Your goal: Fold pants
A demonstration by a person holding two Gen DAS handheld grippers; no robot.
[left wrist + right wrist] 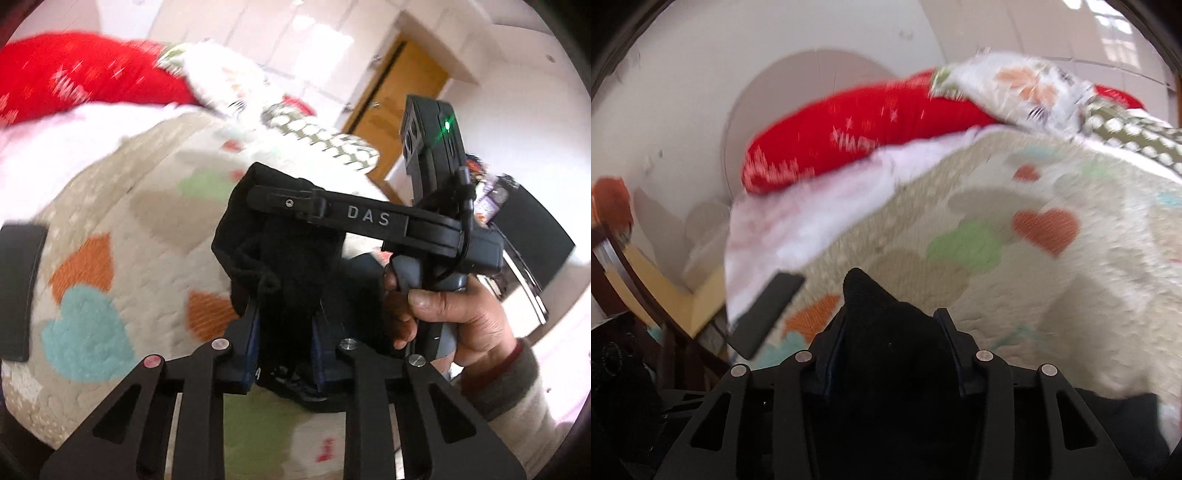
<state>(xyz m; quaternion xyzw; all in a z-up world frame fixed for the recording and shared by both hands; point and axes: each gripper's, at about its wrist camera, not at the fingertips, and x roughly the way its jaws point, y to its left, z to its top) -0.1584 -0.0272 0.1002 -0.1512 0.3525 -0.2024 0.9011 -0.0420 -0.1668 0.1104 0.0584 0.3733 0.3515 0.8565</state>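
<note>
The black pants (291, 258) are held up above the bed, bunched, with a drawstring hanging. My left gripper (284, 321) is shut on the pants' fabric. My right gripper (266, 195) shows in the left wrist view, reaching in from the right, fingers clamped on the pants' upper edge; a hand holds its handle. In the right wrist view my right gripper (890, 325) is shut on a peak of black pants fabric (886, 332). The rest of the pants hangs below, mostly hidden.
A cream blanket with coloured hearts (122, 229) covers the bed (1015, 258). A red pillow (74, 77) and patterned pillows (1027, 85) lie at the far end. A black flat object (768, 314) lies on the blanket. A wooden door (402, 85) stands behind.
</note>
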